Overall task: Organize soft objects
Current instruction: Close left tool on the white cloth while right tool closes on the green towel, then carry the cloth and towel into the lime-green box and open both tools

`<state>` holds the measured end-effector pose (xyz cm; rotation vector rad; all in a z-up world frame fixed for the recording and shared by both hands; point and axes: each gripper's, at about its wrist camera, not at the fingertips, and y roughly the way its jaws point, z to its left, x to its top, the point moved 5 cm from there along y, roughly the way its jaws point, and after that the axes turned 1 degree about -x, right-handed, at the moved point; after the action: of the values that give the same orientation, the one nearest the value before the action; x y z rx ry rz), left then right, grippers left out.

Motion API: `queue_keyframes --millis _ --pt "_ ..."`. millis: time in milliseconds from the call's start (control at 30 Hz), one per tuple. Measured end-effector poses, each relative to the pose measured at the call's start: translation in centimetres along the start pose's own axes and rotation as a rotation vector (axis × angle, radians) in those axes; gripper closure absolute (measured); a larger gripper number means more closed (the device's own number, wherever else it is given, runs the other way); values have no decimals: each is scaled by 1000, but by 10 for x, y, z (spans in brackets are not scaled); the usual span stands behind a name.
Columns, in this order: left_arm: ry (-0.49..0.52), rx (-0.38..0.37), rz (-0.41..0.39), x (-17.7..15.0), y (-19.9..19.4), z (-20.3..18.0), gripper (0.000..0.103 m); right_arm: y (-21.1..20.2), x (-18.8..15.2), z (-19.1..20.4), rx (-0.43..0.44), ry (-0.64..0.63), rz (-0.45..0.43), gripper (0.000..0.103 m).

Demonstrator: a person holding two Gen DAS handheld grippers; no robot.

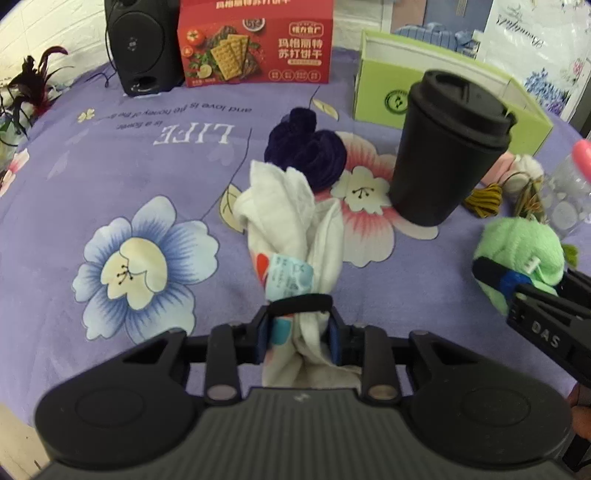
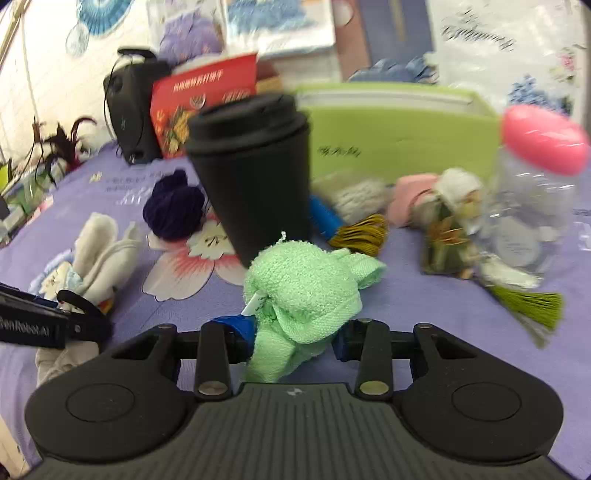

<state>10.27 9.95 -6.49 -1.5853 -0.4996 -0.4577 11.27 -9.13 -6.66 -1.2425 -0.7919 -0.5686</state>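
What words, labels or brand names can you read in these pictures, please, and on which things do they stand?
"LIFE", upside down, on the purple bedsheet; the smaller line near it reads partly "and love is the honey of life".
"DAS" on the right gripper.
"SenRobot.AI", partly cut off, on the left gripper.
Chinese print on the red cracker box: too unclear to quote.
Green box, white cloth's tag, cursive on the white bag: too blurred.

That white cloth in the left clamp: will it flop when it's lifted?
Probably. The crumpled white cloth already bunches between the left gripper jaws, so it should droop. It looks light, and its soft folds suggest little slipping.
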Motion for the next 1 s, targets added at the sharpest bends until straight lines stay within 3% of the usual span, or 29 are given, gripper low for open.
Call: queue_keyframes --millis 333,467,767,867,1000 --pt "31 6 -100 29 -50 -11 75 -70 2 -33 -43 41 -83 81" --pt "46 4 -127 52 -61 -16 75 -87 23 -43 -43 47 -127 81" --pt "97 19 -218 144 -67 -25 75 -96 138 -68 -66 -68 -280 81" --pt "110 -8 -236 192 -57 -33 75 -71 185 -82 -61 -100 -265 81" --pt "132 -71 -256 257 -38 -55 75 -16 240 -98 -64 -128 -167 80"
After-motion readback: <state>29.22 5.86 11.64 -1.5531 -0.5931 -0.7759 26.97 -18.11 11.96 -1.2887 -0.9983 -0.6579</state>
